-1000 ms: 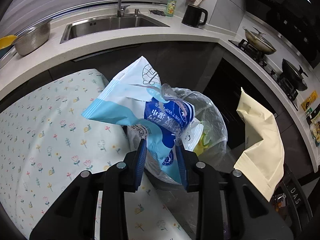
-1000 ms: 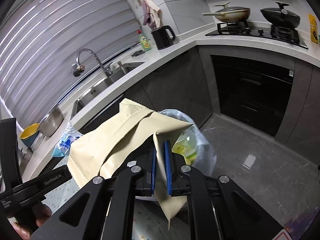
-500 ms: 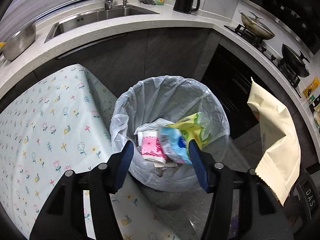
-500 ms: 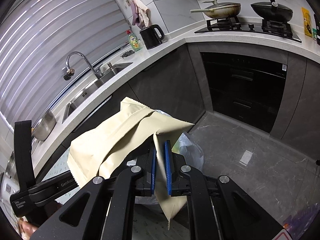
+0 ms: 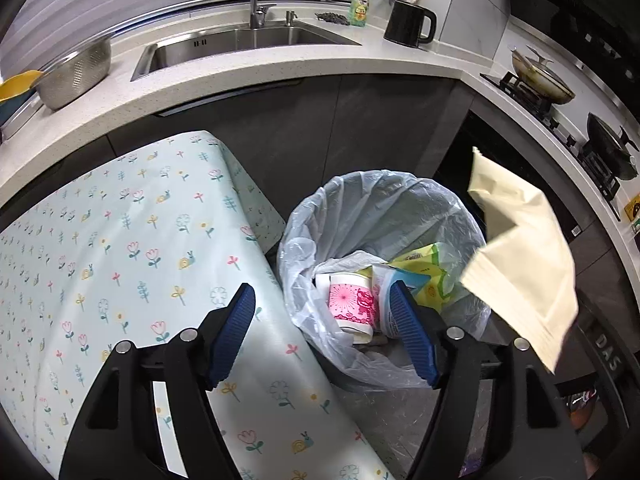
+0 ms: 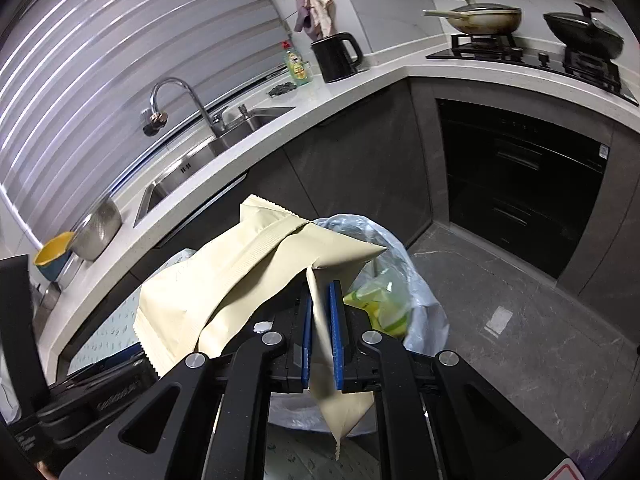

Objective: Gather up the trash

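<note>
Two hand-held grippers work over one lined bin (image 5: 384, 216) beside the tabletop (image 5: 120, 248). The left hand-held gripper (image 5: 324, 336), its jaws just opened wide and empty, hangs above the bin so trash drops inside. The right hand-held gripper (image 6: 322, 332) pinches one cream pouch (image 6: 248, 276) at the bin's rim, ready to drop. One pink cup (image 5: 352, 304) and at least two wrappers lie inside.

Lined bin (image 5: 384, 216) on floor just right of cloth-covered table (image 5: 120, 248), in front of counter cabinets. Inside bin: cup (image 5: 352, 304) left, wrappers (image 5: 424, 276) right. Cream pouch (image 5: 524, 264) in air at bin's right rim. Behind, on counter: sink (image 5: 248, 40) centre, colander (image 5: 76, 72) left, kettle (image 5: 408, 24) right; stove (image 5: 560, 112) far right.
</note>
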`<state>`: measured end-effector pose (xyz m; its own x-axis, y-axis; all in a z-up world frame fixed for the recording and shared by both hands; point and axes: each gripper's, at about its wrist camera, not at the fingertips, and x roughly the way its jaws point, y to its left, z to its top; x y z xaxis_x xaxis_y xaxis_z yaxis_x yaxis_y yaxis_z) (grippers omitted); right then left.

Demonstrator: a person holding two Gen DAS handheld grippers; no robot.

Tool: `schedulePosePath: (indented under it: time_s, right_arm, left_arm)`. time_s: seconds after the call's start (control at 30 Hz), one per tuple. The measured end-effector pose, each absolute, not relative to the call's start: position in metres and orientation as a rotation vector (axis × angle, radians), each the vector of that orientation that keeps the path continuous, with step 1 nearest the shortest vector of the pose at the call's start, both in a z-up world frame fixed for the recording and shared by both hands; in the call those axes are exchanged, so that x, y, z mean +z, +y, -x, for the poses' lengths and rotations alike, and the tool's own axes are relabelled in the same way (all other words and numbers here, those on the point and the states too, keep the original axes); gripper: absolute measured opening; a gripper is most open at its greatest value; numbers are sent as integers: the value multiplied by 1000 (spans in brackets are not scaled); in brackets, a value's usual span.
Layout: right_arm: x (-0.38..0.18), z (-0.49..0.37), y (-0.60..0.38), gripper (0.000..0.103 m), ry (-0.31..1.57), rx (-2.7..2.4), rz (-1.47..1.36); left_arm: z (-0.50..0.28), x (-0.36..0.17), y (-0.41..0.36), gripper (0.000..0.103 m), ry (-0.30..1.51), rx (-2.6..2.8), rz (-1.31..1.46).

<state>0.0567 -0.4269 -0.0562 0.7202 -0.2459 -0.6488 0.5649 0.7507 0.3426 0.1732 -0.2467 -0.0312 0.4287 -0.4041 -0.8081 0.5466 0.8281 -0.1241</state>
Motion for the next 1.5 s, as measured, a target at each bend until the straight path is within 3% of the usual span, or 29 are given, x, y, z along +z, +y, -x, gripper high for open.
schedulePosePath:
  time_s: [0.23, 0.37, 0.43, 0.5, 0.73, 1.1, 1.23, 1.5]
  right_arm:
    - [-68, -88, -420, 14, 673, -449, -514]
    - [-78, -94, -419, 33, 706, -446, -518]
    - [-76, -91, -416, 36, 701, -450, -514]
    - [-74, -88, -413, 49, 690, -463, -507]
    - [-56, -70, -400, 51, 677, -453, -496]
    - [-29, -38, -357, 69, 669, -406, -431]
    - [-27, -28, -342, 72, 682, -397, -412]
    - [-24, -10, -314, 84, 703, -384, -327]
  left_arm:
    - [-180, -29, -220, 70, 962, -560, -121]
    - [-181, -29, -209, 70, 964, -548, -111]
    - [-179, -29, -204, 70, 964, -541, -110]
    - [-178, -29, -198, 71, 969, -539, -100]
    - [-165, -23, -184, 72, 961, -535, -89]
    - [-135, -7, -160, 79, 911, -497, -107]
    - [-124, -1, -150, 88, 875, -465, -122]
    - [-102, 3, -130, 91, 859, -424, -144]
